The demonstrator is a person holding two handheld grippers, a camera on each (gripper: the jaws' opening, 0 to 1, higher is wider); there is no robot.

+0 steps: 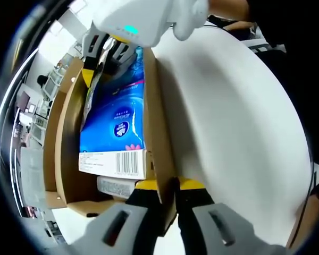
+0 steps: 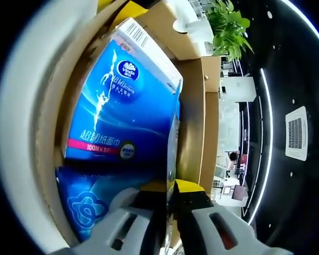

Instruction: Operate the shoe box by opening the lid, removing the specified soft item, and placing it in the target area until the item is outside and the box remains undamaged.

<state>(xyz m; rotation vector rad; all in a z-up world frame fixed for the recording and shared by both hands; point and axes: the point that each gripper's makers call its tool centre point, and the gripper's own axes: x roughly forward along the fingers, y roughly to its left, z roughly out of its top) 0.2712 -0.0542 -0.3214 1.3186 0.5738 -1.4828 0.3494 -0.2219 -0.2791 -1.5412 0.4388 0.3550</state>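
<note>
An open brown cardboard shoe box (image 1: pixel 151 106) lies on a white table (image 1: pixel 234 133). Inside it lies a blue soft tissue pack (image 1: pixel 114 122) with a barcode end toward me. My left gripper (image 1: pixel 168 186) is shut on the box's near side wall, which runs up between its yellow-tipped jaws. At the far end of the box, the right gripper (image 1: pixel 103 56) grips the pack's end. In the right gripper view, the right gripper (image 2: pixel 170 186) is shut on the edge of the blue pack (image 2: pixel 122 106), which stands tilted against the box wall (image 2: pixel 194 122). Lighter blue wrapping (image 2: pixel 85 204) lies below it.
The white table stretches wide to the right of the box. A person's dark sleeve (image 1: pixel 271 26) reaches in at the upper right. A green plant (image 2: pixel 228 26) stands beyond the box. Shelves and a distant person (image 1: pixel 42 81) are at the left.
</note>
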